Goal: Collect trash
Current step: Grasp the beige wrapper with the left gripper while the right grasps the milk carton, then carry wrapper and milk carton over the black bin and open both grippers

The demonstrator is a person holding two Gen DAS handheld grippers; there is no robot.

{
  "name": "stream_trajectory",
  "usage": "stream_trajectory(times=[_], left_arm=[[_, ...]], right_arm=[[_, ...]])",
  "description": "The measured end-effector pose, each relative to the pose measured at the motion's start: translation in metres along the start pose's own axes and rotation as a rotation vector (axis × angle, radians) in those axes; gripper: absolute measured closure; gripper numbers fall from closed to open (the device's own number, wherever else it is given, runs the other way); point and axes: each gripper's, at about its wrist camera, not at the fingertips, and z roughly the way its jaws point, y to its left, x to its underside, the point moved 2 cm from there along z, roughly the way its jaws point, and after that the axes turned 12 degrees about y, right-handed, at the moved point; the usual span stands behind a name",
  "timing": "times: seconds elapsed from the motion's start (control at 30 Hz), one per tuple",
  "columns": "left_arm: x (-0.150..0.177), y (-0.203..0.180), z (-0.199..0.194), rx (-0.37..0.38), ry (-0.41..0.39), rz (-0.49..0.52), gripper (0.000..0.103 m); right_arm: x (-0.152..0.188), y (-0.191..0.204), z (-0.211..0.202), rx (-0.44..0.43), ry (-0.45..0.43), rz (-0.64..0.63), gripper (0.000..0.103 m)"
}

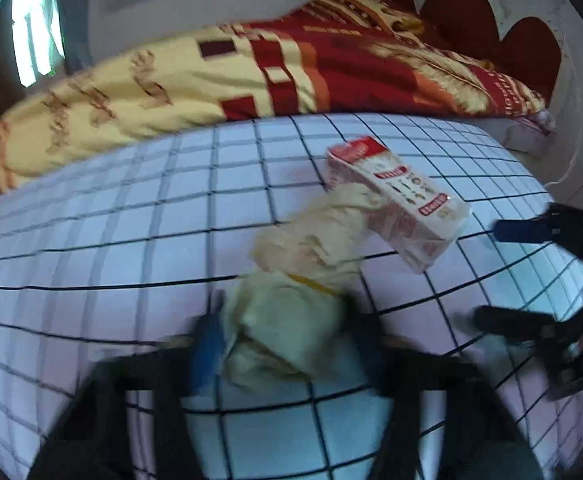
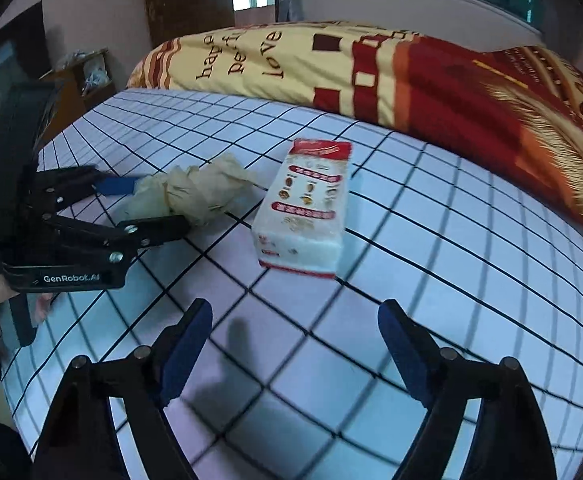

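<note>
Left gripper [image 2: 147, 204]: I've got it closed on the crumpled paper wad [image 2: 195, 196]; wad sits between the fingers, most of it sticking out past the tips.
Right gripper [image 2: 295, 344]: fingers spread wide, nothing between them, only checked sheet [image 2: 451, 280] underneath.
Tissue pack [image 2: 307, 208]: lies flat on the sheet straight ahead of my right fingertips, apart from them; far end of the wad is just beside its left edge, prob touching it in the left wrist view.
Risk 1: grip is only on the near end of the wad, and paper is loose, so it could tear or slip out when I lift.
Risk 2: wad may drag the pack along if they're snagged.
Risk 3: right fingers look only just wider than the pack; a skewed approach would shove it across the soft sheet instead of straddling it.
Writing: "GenRobot.AI" on left gripper body; blanket [image 2: 371, 64] reads "love" plus partial words. Pack print red/white, too blurred to read.
</note>
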Motion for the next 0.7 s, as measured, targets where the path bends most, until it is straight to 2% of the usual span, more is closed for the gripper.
stream_trajectory(times=[0.07,0.17,0.27,0.3,0.33,0.37,0.4,0.53,0.7], left_arm=[[0.000,0.003,-0.006,-0.009,-0.021,-0.019,0.072],[0.007,0.017,-0.017,-0.024,-0.055,-0.090,0.073],[0.015,0.022,-0.023,-0.056,-0.065,-0.106,0.073],[0.018,0.022,-0.024,-0.057,-0.064,-0.111,0.073],[0.021,0.021,-0.024,-0.058,-0.061,-0.116,0.073],[0.024,0.019,-0.025,-0.057,-0.060,-0.120,0.073],[0.025,0.017,-0.025,-0.057,-0.058,-0.118,0.073],[0.036,0.005,-0.033,-0.075,-0.079,-0.112,0.073],[0.034,-0.005,-0.037,-0.073,-0.077,-0.106,0.073]], right_arm=[[-0.009,0.001,0.011,-0.016,0.005,0.006,0.018],[-0.027,0.003,0.024,-0.043,0.004,0.034,0.019],[-0.044,0.000,0.035,-0.051,0.010,0.091,0.019],[-0.048,-0.001,0.037,-0.041,0.010,0.109,0.021],[-0.050,-0.002,0.038,-0.030,0.013,0.116,0.031],[-0.050,0.000,0.037,-0.012,0.013,0.115,0.045],[-0.050,0.002,0.035,0.004,0.011,0.104,0.046],[-0.041,0.005,0.027,0.025,0.016,0.086,0.048],[-0.021,0.005,0.008,0.034,-0.002,0.084,0.048]])
